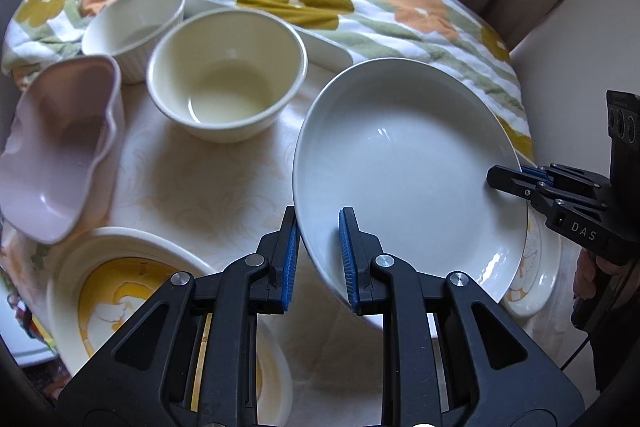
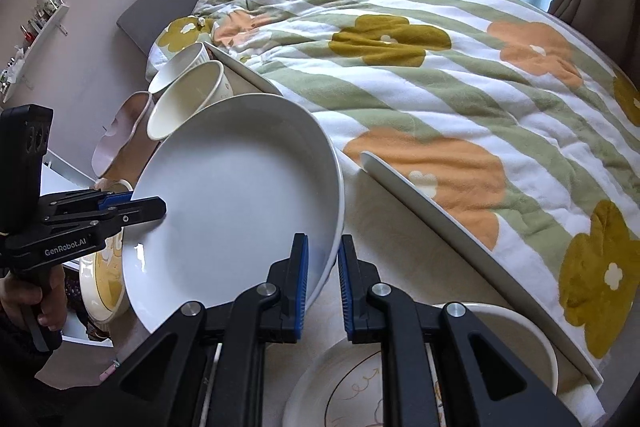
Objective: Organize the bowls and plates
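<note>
Both grippers clamped on the same wide shallow white ceramic plate [image 1: 404, 163], one on each side of its rim. Left gripper [image 1: 319, 259]: blue pads pinch the near-left edge, one finger under the rim, one on the inner face. Right gripper [image 2: 323, 279]: same grip on the opposite edge, rim wedged between its blue pads. In the left wrist view the right gripper's black fingertips show at the plate's far right rim.

Plate is tilted and looks clear of the pale patterned tray [image 1: 208, 187], carried between the two tools.

Relative to the left gripper:
- cream round bowl [image 1: 226, 75] straight ahead, upright on the tray
- white ribbed ramekin [image 1: 134, 27] just beyond and left of it, close beside it; contact unclear
- pale pink wavy-rimmed bowl [image 1: 60, 151] ahead-left, tilted
- white dish with yellow swirl pattern [image 1: 120, 291] directly under the left finger
- another white patterned dish [image 1: 536, 267] pokes out beneath the held plate's right edge

Relative to the right gripper: a white plate with thin line drawing [image 2: 360, 387] sits right below the fingers.

Tray sits on a green-striped blanket with orange and mustard flowers [image 2: 460, 87]. A hand [image 2: 24, 295] grips the left tool's handle.
</note>
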A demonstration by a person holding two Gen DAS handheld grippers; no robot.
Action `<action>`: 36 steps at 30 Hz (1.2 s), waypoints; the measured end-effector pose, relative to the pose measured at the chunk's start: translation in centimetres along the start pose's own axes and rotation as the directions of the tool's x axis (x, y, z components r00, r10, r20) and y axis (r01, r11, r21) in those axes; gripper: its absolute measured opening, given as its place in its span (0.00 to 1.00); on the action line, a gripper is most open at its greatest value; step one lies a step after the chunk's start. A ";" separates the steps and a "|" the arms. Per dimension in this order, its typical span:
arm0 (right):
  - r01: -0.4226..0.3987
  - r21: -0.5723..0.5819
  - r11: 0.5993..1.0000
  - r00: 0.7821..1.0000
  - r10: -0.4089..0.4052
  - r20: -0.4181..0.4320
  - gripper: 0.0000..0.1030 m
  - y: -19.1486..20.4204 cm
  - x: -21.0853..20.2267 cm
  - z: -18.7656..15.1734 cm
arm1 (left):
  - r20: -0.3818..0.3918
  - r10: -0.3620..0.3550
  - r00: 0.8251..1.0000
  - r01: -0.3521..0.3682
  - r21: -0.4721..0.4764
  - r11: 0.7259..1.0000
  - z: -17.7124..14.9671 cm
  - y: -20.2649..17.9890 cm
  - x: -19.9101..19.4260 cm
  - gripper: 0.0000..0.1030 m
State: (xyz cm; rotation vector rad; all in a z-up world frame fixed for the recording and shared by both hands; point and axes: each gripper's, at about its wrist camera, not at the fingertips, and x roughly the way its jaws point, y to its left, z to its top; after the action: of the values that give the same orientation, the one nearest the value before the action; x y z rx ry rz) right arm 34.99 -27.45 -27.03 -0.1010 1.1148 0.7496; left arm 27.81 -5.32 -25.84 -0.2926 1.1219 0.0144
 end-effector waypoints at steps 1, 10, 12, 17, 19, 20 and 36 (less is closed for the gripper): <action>0.005 0.001 1.000 1.000 -0.005 0.013 0.13 0.6 -0.6 0.0 | 0.012 -0.006 1.000 0.006 0.009 1.000 0.0 0.2 -0.8 0.17; 0.055 0.052 0.997 0.994 -0.059 0.094 0.13 8.0 -4.3 -1.7 | 0.039 -0.069 0.997 0.064 0.113 0.991 -1.3 4.5 -6.8 0.17; 0.070 0.081 0.994 0.991 -0.079 0.107 0.13 10.3 -4.6 -2.6 | 0.033 -0.085 0.996 0.079 0.142 0.987 -2.1 6.1 -7.9 0.17; 0.091 0.168 0.982 0.988 -0.111 0.111 0.13 15.2 -3.6 -5.1 | -0.013 -0.110 0.994 0.110 0.203 0.973 -4.3 10.5 -9.3 0.17; 0.091 0.207 0.974 0.987 -0.116 0.108 0.13 17.0 -2.8 -6.3 | -0.033 -0.116 0.993 0.120 0.219 0.968 -5.1 12.2 -9.5 0.17; 0.092 0.226 0.970 0.988 -0.118 0.104 0.13 17.8 -2.3 -6.9 | -0.041 -0.120 0.992 0.127 0.227 0.966 -5.5 12.9 -9.5 0.17; 0.180 0.399 0.899 0.979 -0.205 0.019 0.13 22.8 3.6 -11.2 | -0.169 -0.137 0.976 0.183 0.300 0.936 -6.6 18.2 -4.8 0.17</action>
State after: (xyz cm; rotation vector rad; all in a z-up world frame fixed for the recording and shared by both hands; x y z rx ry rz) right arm 13.67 -13.31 -28.75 0.1525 1.1589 0.3369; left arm 17.03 11.25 -28.29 -0.0993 1.2221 -0.3341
